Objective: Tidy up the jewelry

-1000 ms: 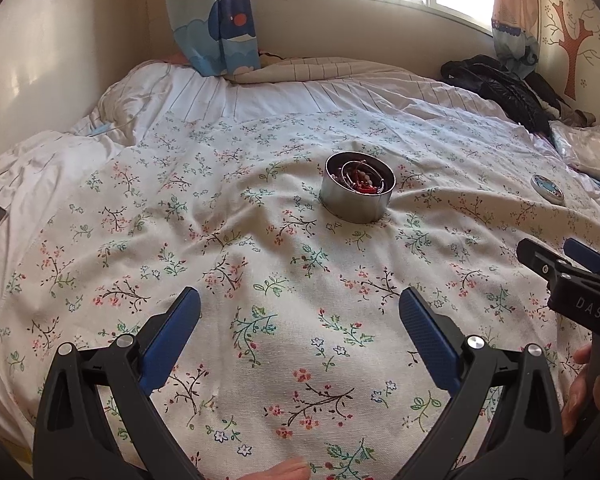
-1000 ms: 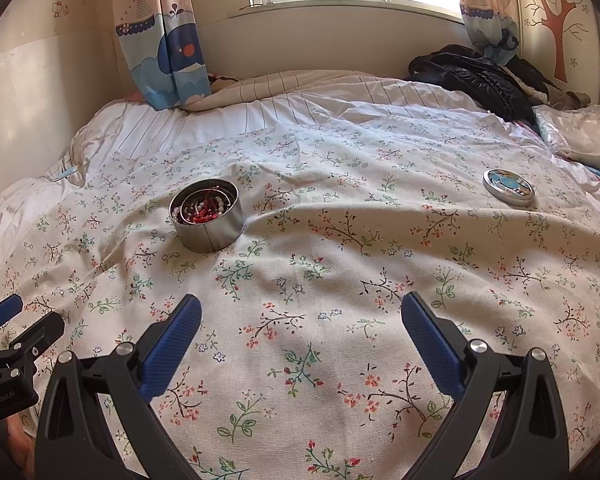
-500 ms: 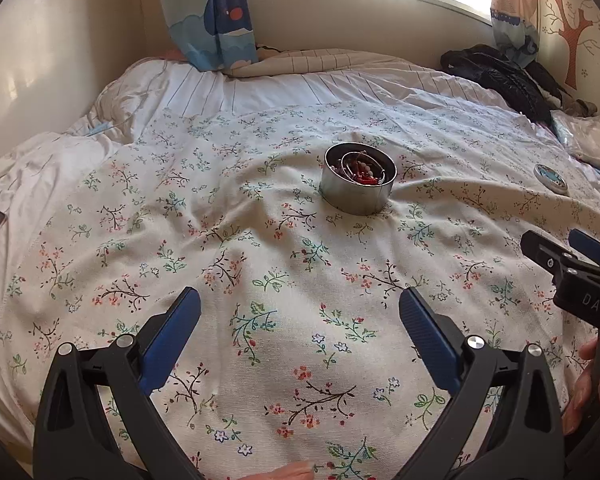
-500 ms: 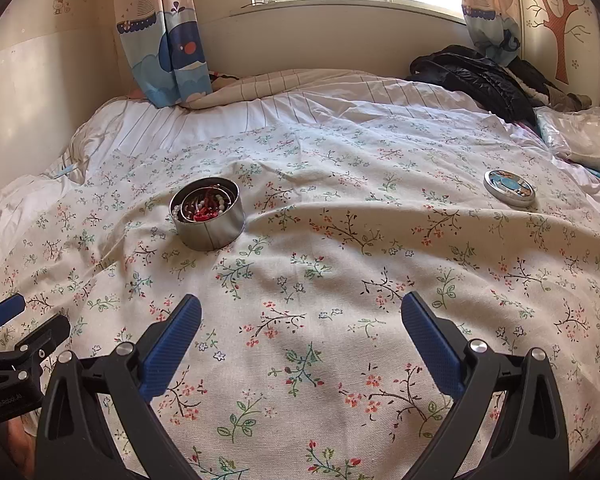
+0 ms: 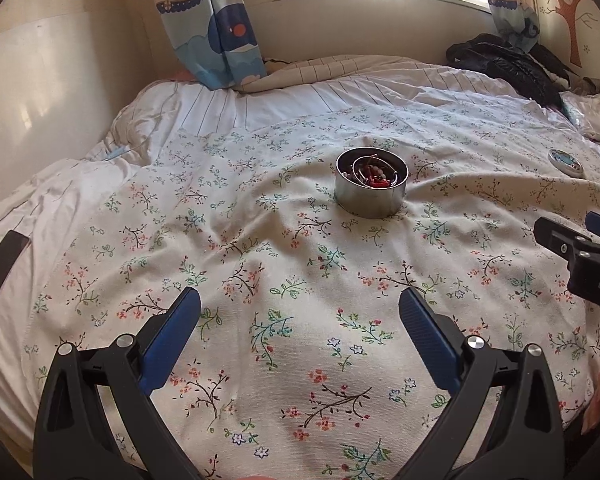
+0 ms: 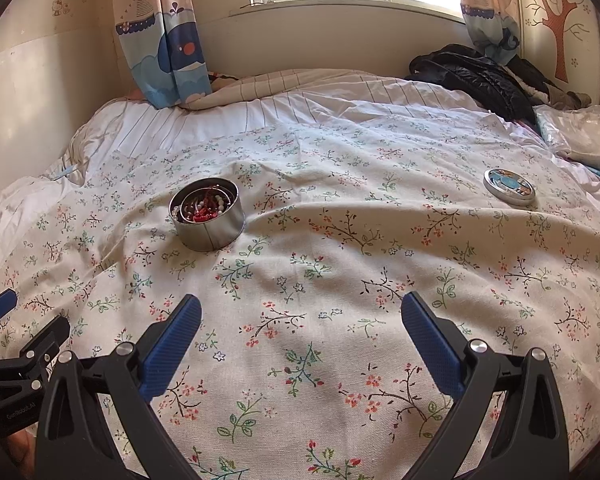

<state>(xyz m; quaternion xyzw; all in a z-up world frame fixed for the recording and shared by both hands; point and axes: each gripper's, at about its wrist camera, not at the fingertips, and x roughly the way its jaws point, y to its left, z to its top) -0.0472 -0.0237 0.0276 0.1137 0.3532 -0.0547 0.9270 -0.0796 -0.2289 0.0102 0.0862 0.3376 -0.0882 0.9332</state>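
Leftmost, left gripper (image 5: 299,318) spread wide, empty, above the floral bedspread (image 5: 260,264). Farther along, round metal tin (image 6: 207,213) upright on the cloth, holding beads and bangles (image 6: 204,207). Then right gripper (image 6: 301,322), likewise spread and empty. Far right, tin lid (image 6: 509,186) flat, well apart from the tin.

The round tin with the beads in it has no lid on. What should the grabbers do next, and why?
Probably the right gripper should reach for the lid, which lies on the bedspread well to the right of the open tin. Both grippers are open and empty, the jewelry already sits inside, and the lid is on the right gripper's side.
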